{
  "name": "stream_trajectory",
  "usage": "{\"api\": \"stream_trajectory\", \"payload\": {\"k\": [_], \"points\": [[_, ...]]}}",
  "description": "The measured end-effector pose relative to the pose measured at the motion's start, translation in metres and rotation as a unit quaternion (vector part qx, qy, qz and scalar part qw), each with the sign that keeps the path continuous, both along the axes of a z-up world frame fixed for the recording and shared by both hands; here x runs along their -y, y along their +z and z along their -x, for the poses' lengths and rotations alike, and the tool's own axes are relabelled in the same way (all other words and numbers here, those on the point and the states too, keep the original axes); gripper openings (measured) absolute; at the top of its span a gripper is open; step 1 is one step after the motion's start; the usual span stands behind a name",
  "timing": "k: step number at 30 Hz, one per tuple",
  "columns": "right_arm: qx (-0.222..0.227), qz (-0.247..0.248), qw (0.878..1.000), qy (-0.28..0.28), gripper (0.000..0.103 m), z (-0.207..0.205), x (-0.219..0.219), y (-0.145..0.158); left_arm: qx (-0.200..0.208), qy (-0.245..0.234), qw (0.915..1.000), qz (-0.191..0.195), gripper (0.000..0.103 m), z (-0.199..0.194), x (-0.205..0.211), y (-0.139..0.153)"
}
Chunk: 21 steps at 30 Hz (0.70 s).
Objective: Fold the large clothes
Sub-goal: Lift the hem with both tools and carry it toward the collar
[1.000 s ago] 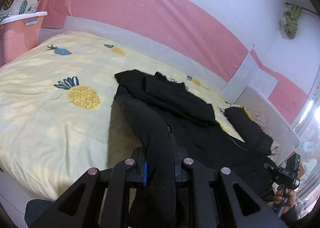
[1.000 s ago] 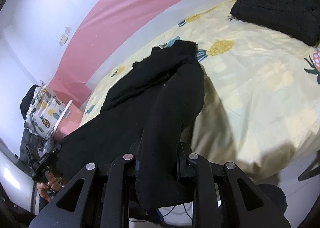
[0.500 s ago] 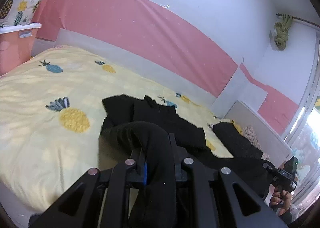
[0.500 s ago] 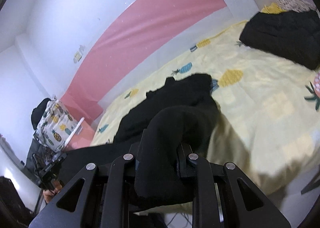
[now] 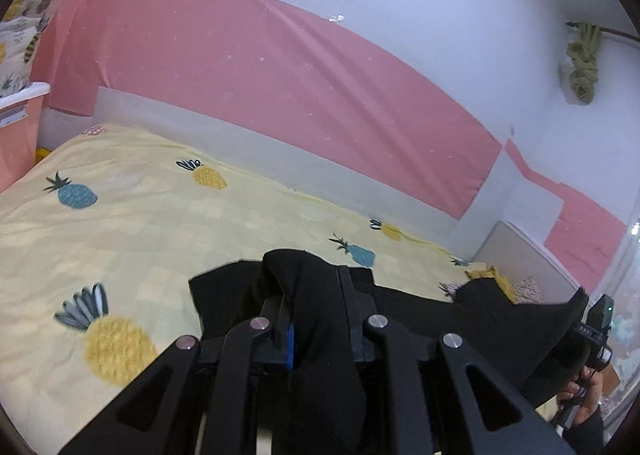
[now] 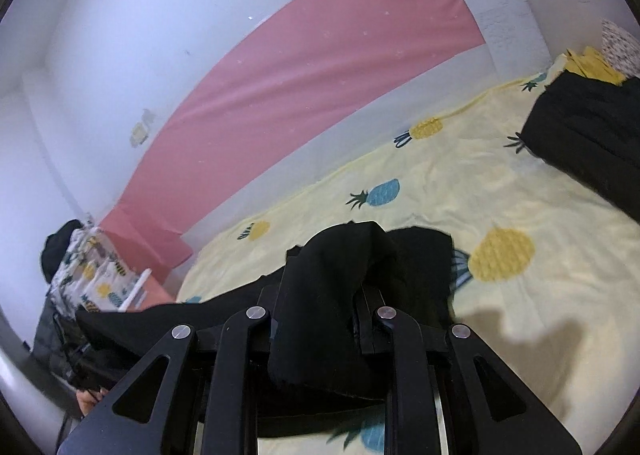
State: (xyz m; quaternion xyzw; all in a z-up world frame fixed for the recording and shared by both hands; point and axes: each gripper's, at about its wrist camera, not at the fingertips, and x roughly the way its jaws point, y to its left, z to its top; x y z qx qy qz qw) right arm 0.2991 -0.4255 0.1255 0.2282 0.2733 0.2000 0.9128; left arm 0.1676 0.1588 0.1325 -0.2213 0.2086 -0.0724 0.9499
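Observation:
A large black garment (image 5: 420,307) hangs between my two grippers above the yellow pineapple-print bed sheet (image 5: 132,223). My left gripper (image 5: 312,319) is shut on one edge of the black garment, whose cloth bulges over the fingers and hides the tips. My right gripper (image 6: 320,295) is shut on another edge of the same garment (image 6: 416,267), with a fold draped over it. The garment's far part rests on the bed. The right gripper also shows at the left wrist view's right edge (image 5: 592,331).
A second black garment (image 6: 588,135) lies folded near the head of the bed (image 6: 460,183). A pink and white padded wall (image 5: 260,87) runs behind the bed. A pink cabinet (image 5: 16,135) with pineapple-print cloth stands at the bed's far end.
Both grippers have lifted and pushed forward over the bed with the garment. The cloth that lay stretched out on the sheet has bunched up close to the fingers.

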Motion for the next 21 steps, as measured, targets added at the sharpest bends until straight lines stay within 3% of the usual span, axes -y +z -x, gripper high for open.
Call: {"api": "stream_trajectory", "payload": {"k": [7,13,21], "points": [[-0.052,0.027,0.998,-0.017,0.021,-0.093,-0.012,-0.012,-0.047,0.02,0.9985,-0.02,0.017,-0.096,-0.004,-0.018],[-0.127,0.052,0.99,-0.033,0.022,-0.173,-0.02,-0.069,-0.108,0.033,0.9927,-0.043,0.017,-0.173,-0.004,-0.075],[-0.179,0.053,0.981,-0.054,0.03,-0.227,-0.033,-0.139,-0.161,0.044,0.9849,-0.044,0.023,-0.235,-0.004,-0.143]]}}
